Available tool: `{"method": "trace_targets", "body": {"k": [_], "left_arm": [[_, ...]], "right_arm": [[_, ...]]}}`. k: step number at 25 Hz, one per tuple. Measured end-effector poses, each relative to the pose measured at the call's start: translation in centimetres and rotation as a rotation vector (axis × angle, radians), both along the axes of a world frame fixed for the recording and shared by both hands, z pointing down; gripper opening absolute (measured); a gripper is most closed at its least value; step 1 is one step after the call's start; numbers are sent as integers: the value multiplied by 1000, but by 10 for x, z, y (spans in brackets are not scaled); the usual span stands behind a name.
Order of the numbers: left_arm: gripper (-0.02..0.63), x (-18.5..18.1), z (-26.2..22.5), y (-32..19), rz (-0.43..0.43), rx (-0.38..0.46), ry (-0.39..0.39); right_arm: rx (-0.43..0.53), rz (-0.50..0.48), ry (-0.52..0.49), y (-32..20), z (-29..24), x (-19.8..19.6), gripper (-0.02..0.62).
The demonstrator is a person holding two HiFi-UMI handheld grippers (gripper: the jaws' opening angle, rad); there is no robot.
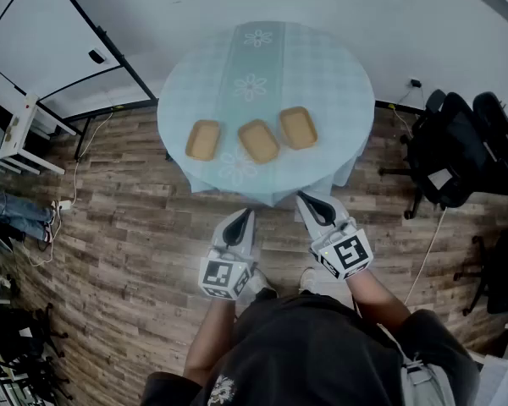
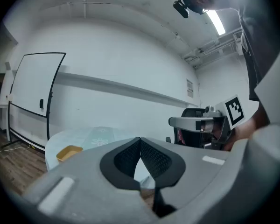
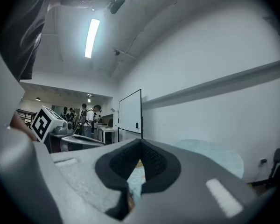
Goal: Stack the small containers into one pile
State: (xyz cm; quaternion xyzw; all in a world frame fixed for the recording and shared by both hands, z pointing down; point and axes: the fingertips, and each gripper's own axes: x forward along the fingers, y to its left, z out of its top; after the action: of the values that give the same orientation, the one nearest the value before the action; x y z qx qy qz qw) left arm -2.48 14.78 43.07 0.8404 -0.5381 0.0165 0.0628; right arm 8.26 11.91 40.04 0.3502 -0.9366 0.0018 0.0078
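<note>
Jaws of the left gripper (image 1: pixel 245 215) and the right gripper (image 1: pixel 305 200) are fully closed, tip against tip, and hold nothing. Both grippers are level, just short of the round worktop's (image 1: pixel 330 74) near edge. On it, three small tan containers lie in a row, apart: left container (image 1: pixel 204 139), middle container (image 1: pixel 259 140), right container (image 1: pixel 298 128).

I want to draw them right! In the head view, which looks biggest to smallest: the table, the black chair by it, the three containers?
1. Table
2. Black chair
3. Left container, middle container, right container: they look alike, so no ranking.
</note>
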Motion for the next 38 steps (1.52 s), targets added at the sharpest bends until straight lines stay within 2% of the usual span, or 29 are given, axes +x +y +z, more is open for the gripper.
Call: {"method": "trace_targets", "body": {"k": [5,15,20,28,38], "left_arm": [[5,0,0,2,1,-6,-1],[5,-13,4,-5,33,-14,2],[5,-30,3,-11,53,-10,10],[5,-64,6,-20,110,-9,19],[5,-87,13,-26,172,-11,30]], "right_arm": [[-13,10,1,4,5,2,2],[-11,13,3,3,9,-17,2],[-13,46,-17,-5,6,-32,2],[-17,126,12,-13,11,-61,2],[-38,220,34,-13,21,-70,2]]}}
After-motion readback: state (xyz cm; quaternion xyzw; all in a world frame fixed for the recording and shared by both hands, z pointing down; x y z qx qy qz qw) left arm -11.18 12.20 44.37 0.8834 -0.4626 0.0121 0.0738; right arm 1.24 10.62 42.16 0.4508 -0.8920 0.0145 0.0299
